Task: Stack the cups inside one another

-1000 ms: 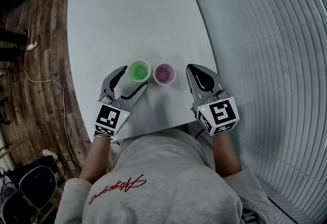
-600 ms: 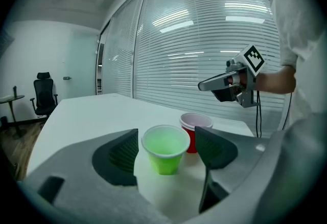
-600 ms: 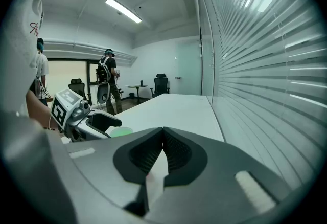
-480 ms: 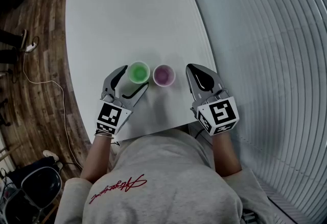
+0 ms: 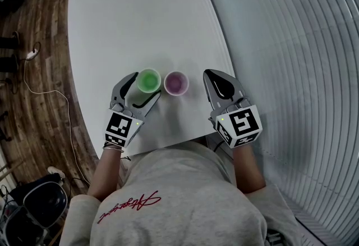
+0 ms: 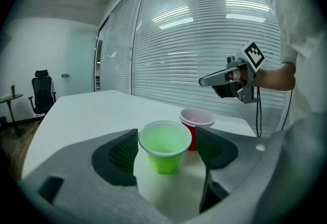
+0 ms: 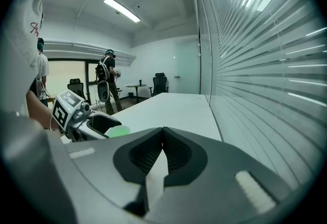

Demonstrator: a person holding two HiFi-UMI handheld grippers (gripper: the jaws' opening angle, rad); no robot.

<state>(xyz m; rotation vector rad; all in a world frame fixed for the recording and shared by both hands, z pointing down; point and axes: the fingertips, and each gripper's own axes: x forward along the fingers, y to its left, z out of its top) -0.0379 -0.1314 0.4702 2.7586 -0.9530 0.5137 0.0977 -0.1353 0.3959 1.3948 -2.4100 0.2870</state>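
At the near edge of the table (image 5: pixel 140 14), the green cup (image 5: pixel 149 80) stands upright, with the red cup (image 5: pixel 176 82) just beside it at its 3 o'clock. Neither is inside the other yet. Our left hand-held gripper (image 5: pixel 147 85) has just been opening its jaws. They stand wide with the green cup between them, the pads flanking its rim without squeezing it. Our right hand-held gripper (image 5: pixel 210 74) is closed on nothing, at the red cup's 3 o'clock and apart from it. We judge that the risk lies in the closing. The jaw nearer the red cup has little room and could knock that cup over. Too hard a squeeze would likely buckle the thin green wall or pop the cup out.
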